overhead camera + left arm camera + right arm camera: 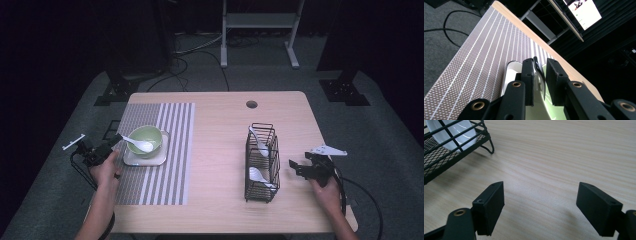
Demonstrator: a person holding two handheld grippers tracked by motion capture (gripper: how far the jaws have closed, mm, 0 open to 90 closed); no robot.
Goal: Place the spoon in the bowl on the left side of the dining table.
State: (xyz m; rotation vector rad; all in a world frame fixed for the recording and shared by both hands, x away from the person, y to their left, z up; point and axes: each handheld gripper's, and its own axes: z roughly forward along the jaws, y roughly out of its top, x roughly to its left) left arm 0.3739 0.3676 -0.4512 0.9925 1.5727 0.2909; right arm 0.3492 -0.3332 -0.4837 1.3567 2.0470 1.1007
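Hand-held gripper on the left (116,141), seen from the high view, sits at the left edge of the desk (220,200), its tips at the handle end of a white spoon (138,144). That spoon lies in a green bowl (145,140), which stands on a white square plate (157,158) on a striped mat (160,175) covering the left part of the desk. Near the right edge, the right hand-held gripper (296,167) hovers just beside a black wire basket (261,165) that holds two more white spoons (259,175).

From the left gripper view, the left hand-held gripper (539,80) has its jaws narrow, with the dark-looking spoon handle (539,72) between them. The handle lies against the left pad (527,75), and a thin gap shows on the right side, so the pads do not squeeze it. Below them are the green bowl (541,110) and the white plate (510,72), with the striped mat (474,62) running off toward the far edge of the desk.

From the right gripper view, the right hand-held gripper (540,207) stands wide, with only bare desk (564,157) between its jaws. The wire basket (444,162) sits at the upper left with a white spoon (456,132) inside.
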